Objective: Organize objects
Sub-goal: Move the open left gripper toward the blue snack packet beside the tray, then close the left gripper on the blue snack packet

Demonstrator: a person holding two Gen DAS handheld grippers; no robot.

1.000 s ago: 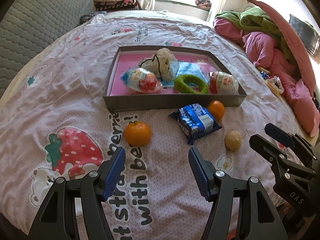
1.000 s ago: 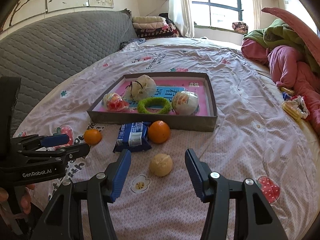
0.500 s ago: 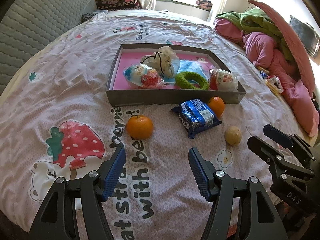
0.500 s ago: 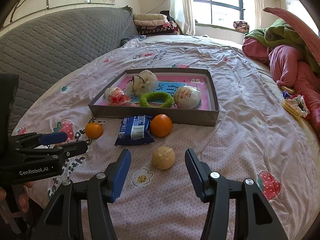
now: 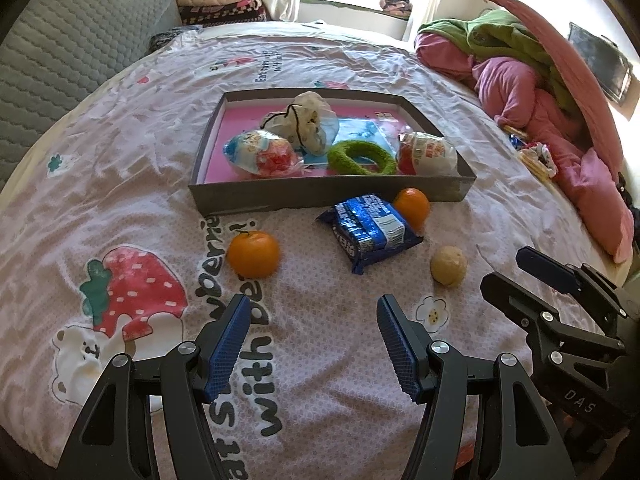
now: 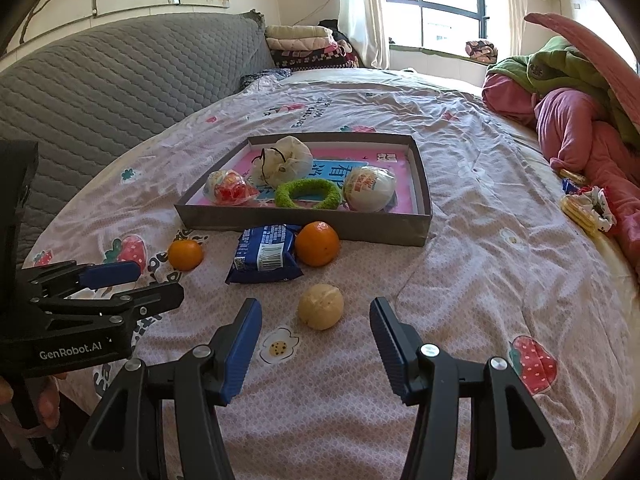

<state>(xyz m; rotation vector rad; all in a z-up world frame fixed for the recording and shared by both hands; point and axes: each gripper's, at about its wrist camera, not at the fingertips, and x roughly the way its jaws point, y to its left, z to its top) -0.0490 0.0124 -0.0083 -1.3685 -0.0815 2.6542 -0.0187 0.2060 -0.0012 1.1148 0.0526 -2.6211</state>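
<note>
A grey box (image 5: 320,200) (image 6: 304,222) with a pink floor sits on the bed, holding a white drawstring pouch (image 5: 304,122), two wrapped balls and a green ring (image 5: 360,156). In front of it lie a small orange (image 5: 253,254) (image 6: 185,254), a blue snack packet (image 5: 370,230) (image 6: 266,254), a second orange (image 5: 412,206) (image 6: 317,243) and a pale round fruit (image 5: 449,266) (image 6: 321,306). My left gripper (image 5: 311,336) hangs open above the sheet, short of the small orange. My right gripper (image 6: 316,338) is open, just short of the pale fruit, nothing between its fingers.
A grey quilted headboard (image 6: 100,76) runs along the left. Pink and green bedding (image 5: 540,80) is heaped on the right, with small packets (image 6: 586,208) beside it. Folded blankets (image 6: 308,46) are stacked by the window at the back.
The left wrist view has drawn back a little; the box and fruit sit slightly higher and farther in its picture. Both grippers keep the same opening. Nothing on the bed moved.
</note>
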